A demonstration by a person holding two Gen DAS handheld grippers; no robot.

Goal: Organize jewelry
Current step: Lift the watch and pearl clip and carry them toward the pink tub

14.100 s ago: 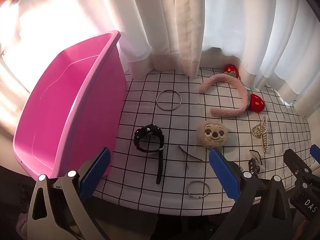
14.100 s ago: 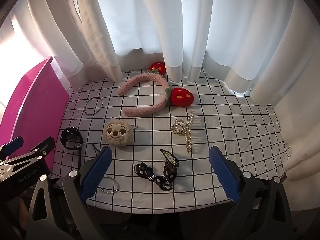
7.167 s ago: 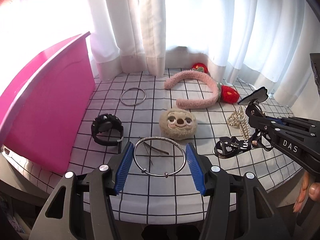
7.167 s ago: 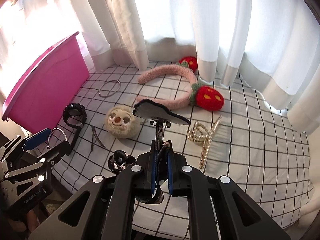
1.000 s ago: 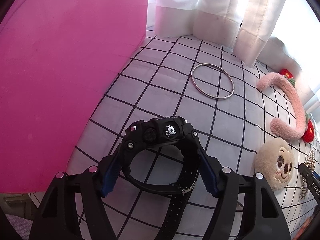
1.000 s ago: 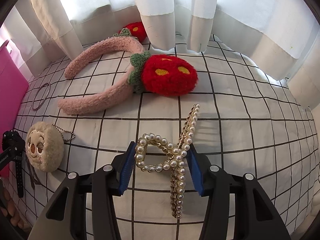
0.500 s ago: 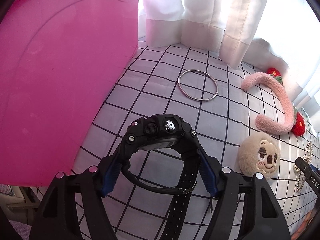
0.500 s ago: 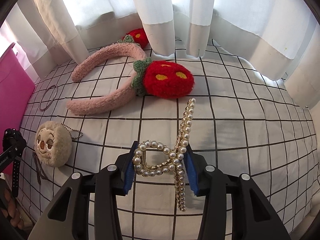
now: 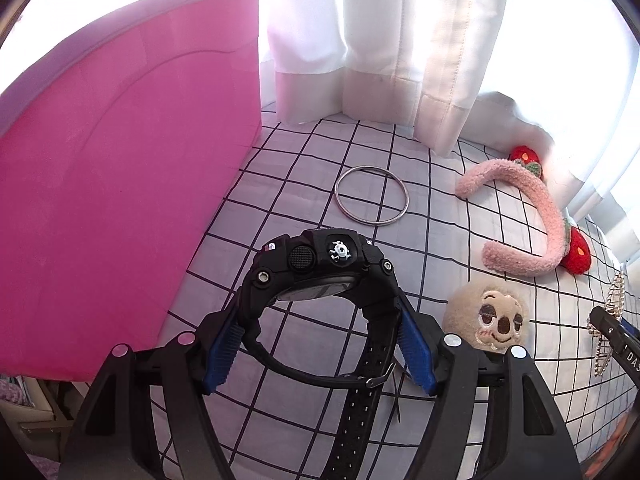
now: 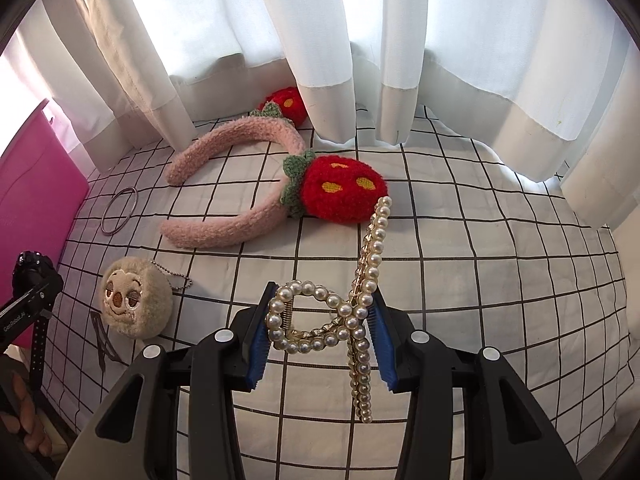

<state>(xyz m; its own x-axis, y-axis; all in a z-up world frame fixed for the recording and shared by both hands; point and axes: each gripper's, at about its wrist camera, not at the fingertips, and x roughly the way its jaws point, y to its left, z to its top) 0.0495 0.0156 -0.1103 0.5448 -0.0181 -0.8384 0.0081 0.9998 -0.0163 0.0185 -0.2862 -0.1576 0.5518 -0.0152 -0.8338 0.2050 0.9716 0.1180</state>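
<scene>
between the blue pads of the left tool (image 9: pixel 318 354), a black watch (image 9: pixel 326 276) is clamped w/ its case up top and strap hanging down toward 6 o'clock, above the checked bench cloth (image 9: pixel 304 168). at 9–10 o'clock stands the pink bin (image 9: pixel 120 184), its wall just beside the watch. a metal bangle (image 9: pixel 372 195) lies flat at 12 o'clock, apart from both. plush face charm (image 9: pixel 486 320) at 3 o'clock, pink strawberry headband (image 9: pixel 536 216) at 2 o'clock. the right tool (image 10: pixel 320 340) is closed on a pearl hair claw (image 10: pixel 352 312), pads pressing its looped end, long pearl arm pointing to 12 o'clock toward the headband's red strawberry. white curtains (image 10: pixel 320 40) hang behind. whether the claw touches the cloth, can't tell.
</scene>
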